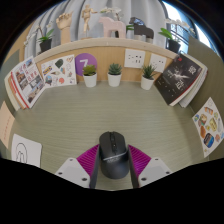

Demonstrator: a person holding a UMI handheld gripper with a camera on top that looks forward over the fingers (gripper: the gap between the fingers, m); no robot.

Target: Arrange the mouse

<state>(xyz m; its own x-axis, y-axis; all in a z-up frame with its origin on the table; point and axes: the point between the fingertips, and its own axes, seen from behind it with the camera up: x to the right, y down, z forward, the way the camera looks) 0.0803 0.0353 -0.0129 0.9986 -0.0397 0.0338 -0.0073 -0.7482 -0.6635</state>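
A dark grey computer mouse (113,152) lies lengthwise between my fingers, its scroll wheel end pointing away from me over the beige tabletop (110,110). My gripper (113,162) is shut on the mouse. The magenta pads (88,158) press against its left and right sides. The rear of the mouse is hidden below the view's lower edge. I cannot tell whether it rests on the table or is lifted slightly.
Three small potted plants (115,74) stand in a row along the back wall beside a purple card (84,64). Magazines lean at the left (27,80) and right (180,78). A white card (24,150) lies front left and a booklet (208,125) at the right.
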